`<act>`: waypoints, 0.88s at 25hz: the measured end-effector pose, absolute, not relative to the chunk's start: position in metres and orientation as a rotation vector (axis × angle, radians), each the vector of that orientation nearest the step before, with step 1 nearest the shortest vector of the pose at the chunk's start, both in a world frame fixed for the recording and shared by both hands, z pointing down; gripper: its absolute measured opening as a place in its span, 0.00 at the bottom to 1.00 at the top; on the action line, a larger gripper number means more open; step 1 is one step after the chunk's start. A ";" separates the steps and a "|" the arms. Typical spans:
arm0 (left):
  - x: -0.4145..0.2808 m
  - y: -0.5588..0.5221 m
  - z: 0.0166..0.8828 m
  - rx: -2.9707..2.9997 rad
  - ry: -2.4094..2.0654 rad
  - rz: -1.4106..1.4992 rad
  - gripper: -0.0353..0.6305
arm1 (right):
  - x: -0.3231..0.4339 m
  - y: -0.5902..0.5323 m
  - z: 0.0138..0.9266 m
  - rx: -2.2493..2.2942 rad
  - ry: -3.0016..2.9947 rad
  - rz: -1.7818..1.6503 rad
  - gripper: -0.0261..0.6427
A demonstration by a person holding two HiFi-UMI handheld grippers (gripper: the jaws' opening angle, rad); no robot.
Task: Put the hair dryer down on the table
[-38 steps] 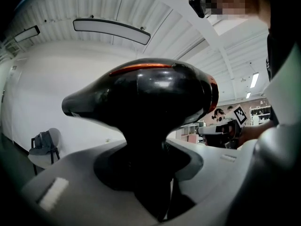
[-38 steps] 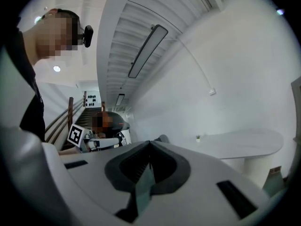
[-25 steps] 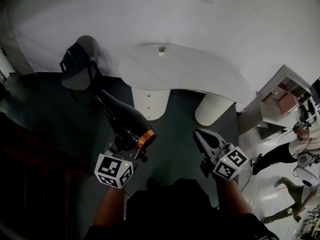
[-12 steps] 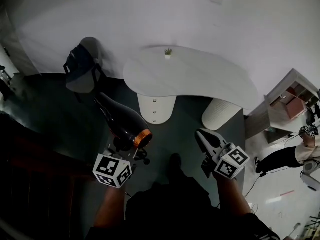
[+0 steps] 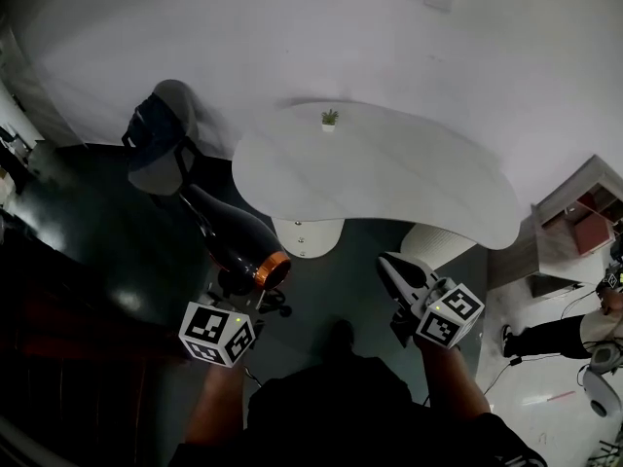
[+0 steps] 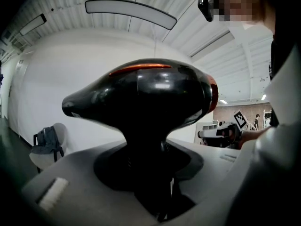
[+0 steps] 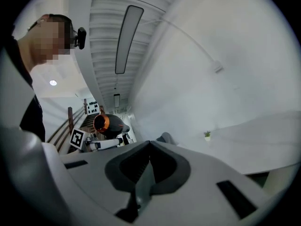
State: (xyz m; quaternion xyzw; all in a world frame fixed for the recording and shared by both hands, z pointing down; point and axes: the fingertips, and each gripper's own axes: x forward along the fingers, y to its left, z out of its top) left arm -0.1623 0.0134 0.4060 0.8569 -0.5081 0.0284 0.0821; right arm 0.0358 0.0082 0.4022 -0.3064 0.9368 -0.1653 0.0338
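A black hair dryer (image 5: 238,241) with an orange ring at its rear stands upright in my left gripper (image 5: 238,284), nozzle pointing away to the upper left. The jaws are shut on its handle, which hides the fingertips. In the left gripper view the hair dryer (image 6: 141,98) fills the middle above my left gripper (image 6: 150,182). My right gripper (image 5: 393,267) is held beside it at the right, shut and empty. In the right gripper view its jaws (image 7: 146,168) meet in a line. The white curved table (image 5: 389,178) lies ahead, beyond both grippers.
A small potted plant (image 5: 330,118) stands on the table's far edge. A chair with a dark backpack (image 5: 158,142) stands left of the table. Open shelves (image 5: 579,212) and a person's legs (image 5: 550,331) are at the right. Dark floor lies under the grippers.
The table has come nearer and shows larger in the head view. Both grippers keep the same pose, the left one still holding the hair dryer.
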 end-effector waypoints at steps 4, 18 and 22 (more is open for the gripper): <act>-0.147 -0.029 0.402 2.530 -1.547 0.090 0.32 | 0.056 -0.038 0.401 -0.908 2.871 -0.529 0.06; -0.105 -0.109 0.393 2.519 -1.567 0.068 0.32 | 0.075 -0.099 0.404 -0.764 2.870 -0.578 0.06; -0.118 -0.135 0.397 2.492 -1.577 0.046 0.32 | 0.069 -0.125 0.408 -0.782 2.888 -0.583 0.06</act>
